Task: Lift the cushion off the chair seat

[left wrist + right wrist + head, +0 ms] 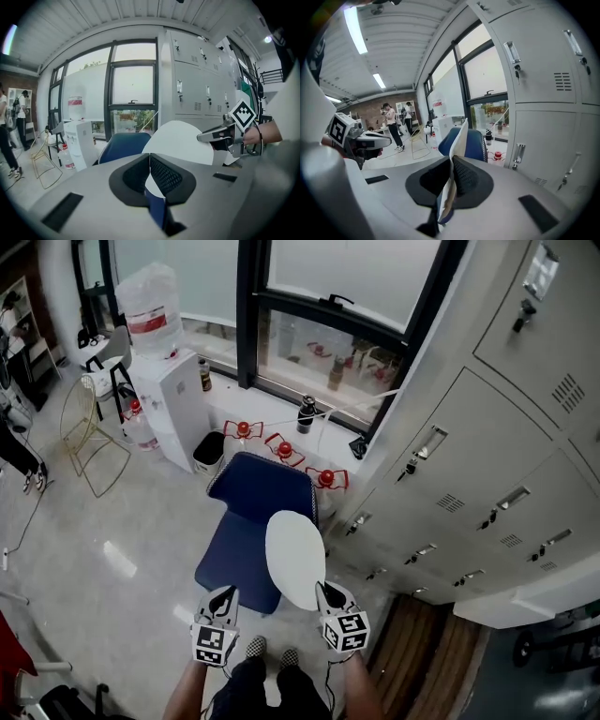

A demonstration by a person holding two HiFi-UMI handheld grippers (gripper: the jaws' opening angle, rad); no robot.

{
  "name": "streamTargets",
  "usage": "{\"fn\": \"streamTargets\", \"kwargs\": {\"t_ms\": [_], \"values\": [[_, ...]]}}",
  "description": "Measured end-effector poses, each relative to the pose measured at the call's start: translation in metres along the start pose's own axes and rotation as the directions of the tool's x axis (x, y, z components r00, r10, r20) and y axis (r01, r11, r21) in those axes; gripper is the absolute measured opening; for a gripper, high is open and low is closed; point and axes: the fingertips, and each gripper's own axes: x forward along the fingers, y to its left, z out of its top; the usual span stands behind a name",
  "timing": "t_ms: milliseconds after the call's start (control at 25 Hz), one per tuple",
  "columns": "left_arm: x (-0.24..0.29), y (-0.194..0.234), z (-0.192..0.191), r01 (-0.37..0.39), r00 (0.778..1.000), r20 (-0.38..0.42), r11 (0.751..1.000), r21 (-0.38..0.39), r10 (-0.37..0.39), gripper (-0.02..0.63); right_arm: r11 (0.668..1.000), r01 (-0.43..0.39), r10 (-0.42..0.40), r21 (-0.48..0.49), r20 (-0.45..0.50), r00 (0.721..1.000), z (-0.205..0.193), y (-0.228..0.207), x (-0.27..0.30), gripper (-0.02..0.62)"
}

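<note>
Left gripper (223,601) and right gripper (328,598) each pinch the cushion (295,559) by its near rim; it looks light and floppy, best gripped at opposite edges.

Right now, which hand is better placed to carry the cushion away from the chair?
Probably left: both grip the cushion, but lockers crowd the right gripper, while open floor lies beside the left gripper.
</note>
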Motion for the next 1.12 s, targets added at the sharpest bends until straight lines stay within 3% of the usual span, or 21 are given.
{"fn": "streamTargets", "kwargs": {"t_ms": [240,440,1120], "values": [[-0.031,-0.009,0.058,0.027,0.997,0.065,0.998,0.063,-0.031,0.017,0.998,0.038,-0.035,-0.042,0.071,0.997,0.049,0.01,-0.051,0.038],[-0.057,-0.007,0.096,0.023,0.992,0.121,0.998,0.059,-0.03,0.017,0.997,0.061,-0.054,-0.054,0.122,0.991,0.079,0.016,-0.088,0.037],[-0.108,-0.008,0.126,0.015,0.986,0.163,0.995,0.098,-0.031,0.017,0.988,0.122,-0.1,-0.091,0.21,0.972,0.117,0.046,-0.174,0.037]]}}
